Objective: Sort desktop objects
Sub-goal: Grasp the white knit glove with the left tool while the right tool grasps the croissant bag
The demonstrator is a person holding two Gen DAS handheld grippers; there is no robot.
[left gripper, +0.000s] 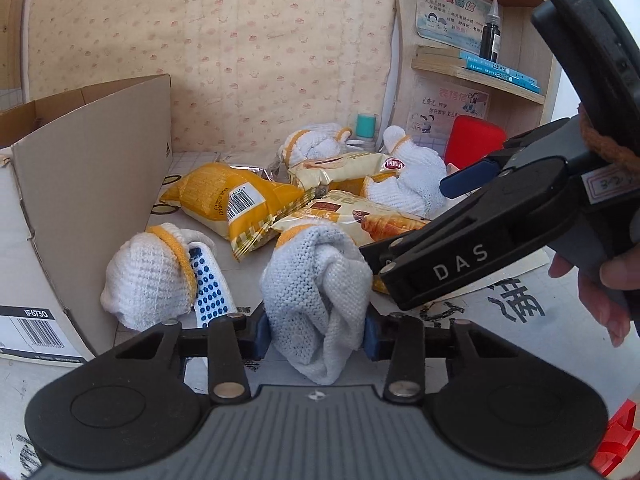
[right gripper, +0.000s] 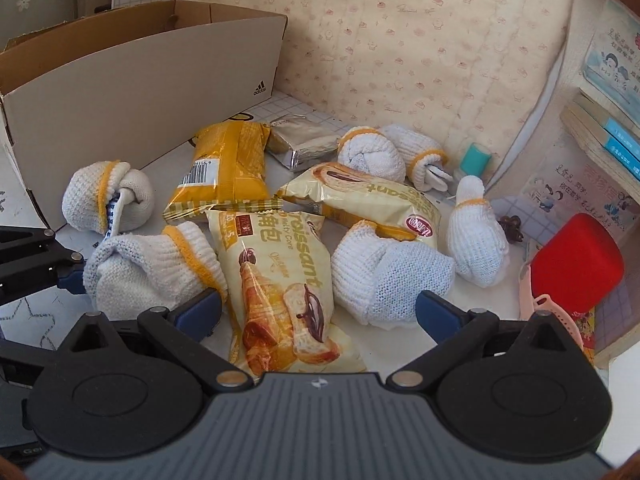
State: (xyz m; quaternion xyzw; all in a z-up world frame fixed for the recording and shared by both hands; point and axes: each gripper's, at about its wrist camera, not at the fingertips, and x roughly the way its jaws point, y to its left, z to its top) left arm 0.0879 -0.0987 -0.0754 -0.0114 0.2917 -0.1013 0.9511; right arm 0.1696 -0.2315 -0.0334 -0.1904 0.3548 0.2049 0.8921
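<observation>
White knit glove bundle (left gripper: 316,280), yellow cuff, clamped by left gripper (left gripper: 316,334)

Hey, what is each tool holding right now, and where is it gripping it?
The left tool pinches a bundled white knit glove with a yellow cuff across its lower middle. The right tool is open, holding nothing, straddling a croissant packet.

Left gripper (left gripper: 316,332): fingers closed, clamped on a bundle. Right gripper (right gripper: 318,312): fingers spread wide, nothing between them. A hand (left gripper: 604,292) holds the right gripper's handle.
</observation>
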